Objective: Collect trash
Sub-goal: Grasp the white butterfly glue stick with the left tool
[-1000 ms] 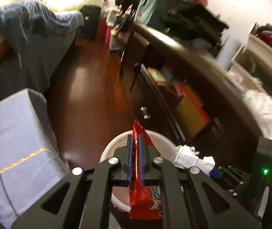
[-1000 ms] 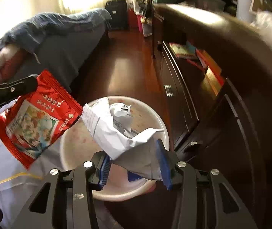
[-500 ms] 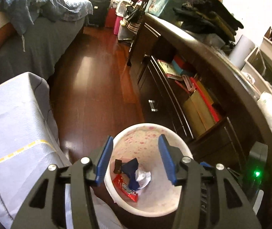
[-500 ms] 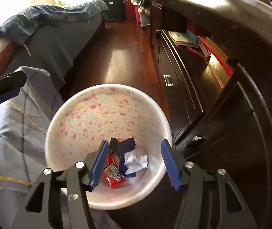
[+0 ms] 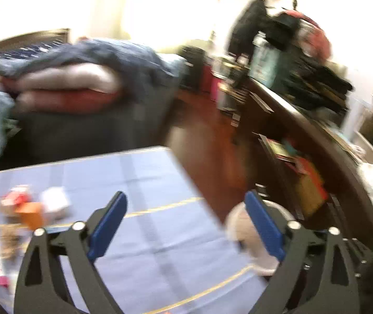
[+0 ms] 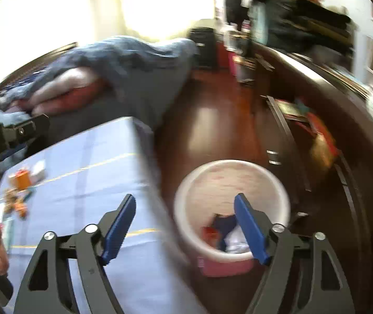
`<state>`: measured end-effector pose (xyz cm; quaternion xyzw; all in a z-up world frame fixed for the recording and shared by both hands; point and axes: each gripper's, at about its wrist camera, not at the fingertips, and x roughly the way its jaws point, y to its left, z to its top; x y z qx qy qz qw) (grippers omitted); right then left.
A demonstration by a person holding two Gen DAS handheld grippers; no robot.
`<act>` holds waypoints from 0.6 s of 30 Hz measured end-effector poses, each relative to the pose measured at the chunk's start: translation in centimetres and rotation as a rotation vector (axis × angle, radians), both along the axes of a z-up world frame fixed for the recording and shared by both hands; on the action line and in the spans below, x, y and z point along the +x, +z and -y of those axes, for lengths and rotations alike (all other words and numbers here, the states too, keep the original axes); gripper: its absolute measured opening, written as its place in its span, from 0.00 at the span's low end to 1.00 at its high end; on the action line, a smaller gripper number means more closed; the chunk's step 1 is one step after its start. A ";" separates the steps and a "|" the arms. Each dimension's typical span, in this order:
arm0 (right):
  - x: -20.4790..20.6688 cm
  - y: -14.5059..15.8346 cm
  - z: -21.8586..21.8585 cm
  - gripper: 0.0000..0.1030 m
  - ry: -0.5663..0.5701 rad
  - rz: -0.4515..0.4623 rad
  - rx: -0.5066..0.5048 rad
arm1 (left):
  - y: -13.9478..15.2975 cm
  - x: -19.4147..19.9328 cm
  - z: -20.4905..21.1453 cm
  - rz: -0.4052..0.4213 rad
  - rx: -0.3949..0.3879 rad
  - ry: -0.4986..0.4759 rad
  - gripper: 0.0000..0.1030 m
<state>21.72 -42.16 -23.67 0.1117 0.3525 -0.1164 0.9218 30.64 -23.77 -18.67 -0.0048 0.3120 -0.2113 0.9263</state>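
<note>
Gaping empty after opening, the left gripper [image 5: 186, 225] and right gripper [image 6: 186, 222] hung apart – bin [image 6: 278, 183] holding wrappers [image 6: 210, 231] on the floor, more trash [image 5: 27, 209] on the blue cloth [image 5: 160, 235].

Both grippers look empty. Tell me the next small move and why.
Probably carry the left gripper toward the leftover trash on the blue cloth. Both it and the right gripper have just opened with nothing between the jaws, and the bin already holds the dropped wrappers.
</note>
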 end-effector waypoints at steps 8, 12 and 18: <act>2.4 0.4 -10.8 0.82 0.253 -0.006 -0.002 | -1.0 -0.4 -14.2 -0.033 0.123 0.298 0.97; 3.3 0.2 -15.0 0.82 0.333 -0.022 -0.023 | -3.2 0.6 -20.5 -0.105 0.133 0.438 0.97; 4.9 -0.4 -19.7 0.82 0.400 -0.043 -0.054 | -6.9 1.8 -25.8 -0.206 0.136 0.535 0.96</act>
